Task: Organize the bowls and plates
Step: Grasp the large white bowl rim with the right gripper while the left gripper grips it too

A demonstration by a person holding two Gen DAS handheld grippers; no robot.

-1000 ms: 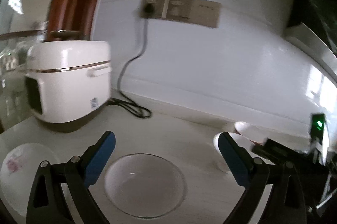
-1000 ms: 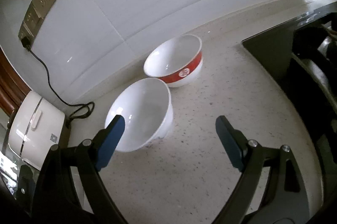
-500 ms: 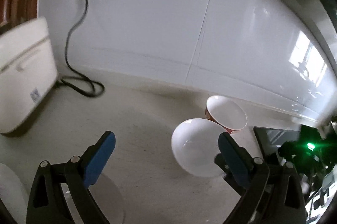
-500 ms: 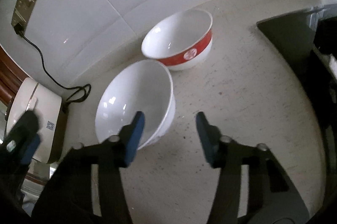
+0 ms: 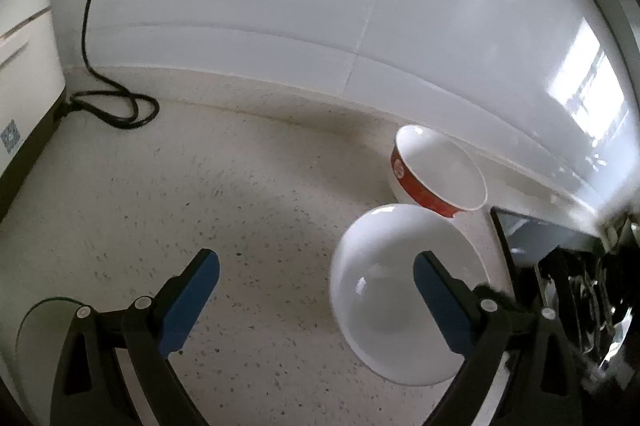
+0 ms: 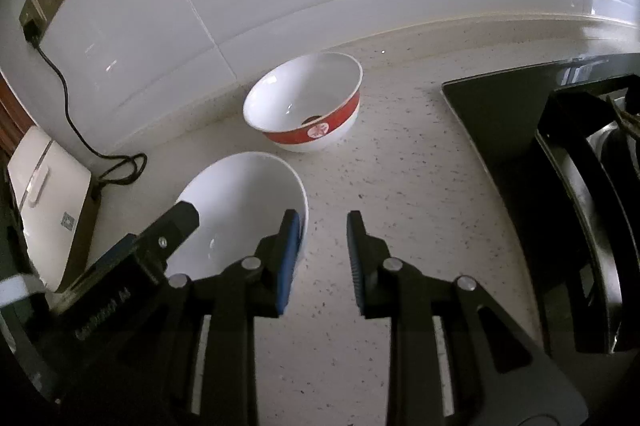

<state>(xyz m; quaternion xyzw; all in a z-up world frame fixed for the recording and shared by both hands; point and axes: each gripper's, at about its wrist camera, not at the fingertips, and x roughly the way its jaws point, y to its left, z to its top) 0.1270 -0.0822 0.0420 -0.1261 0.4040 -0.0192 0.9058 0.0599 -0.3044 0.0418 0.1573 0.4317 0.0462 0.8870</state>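
STAGE: early, bowls unstacked | RIGHT: right gripper (image 6: 320, 246) fingers closing, white bowl (image 6: 240, 210) rim beside left finger, not yet gripped | LEFT: left gripper (image 5: 316, 290) fingers wide, empty | LEFT TO DO: grip, nest with red bowl (image 6: 308, 102) beyond fingertips on surface (image 6: 400, 194)

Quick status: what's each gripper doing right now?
Left gripper: open wide, holding nothing; plain white ceramic bowl near its right finger.
Right gripper: jaws closing, narrow gap, nothing between them; its left finger overlaps that bowl's rim.

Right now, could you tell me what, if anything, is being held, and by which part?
Nothing is gripped yet. The right gripper is closing its fingers across the white bowl at its rim, with a gap showing; the left gripper is open, empty.
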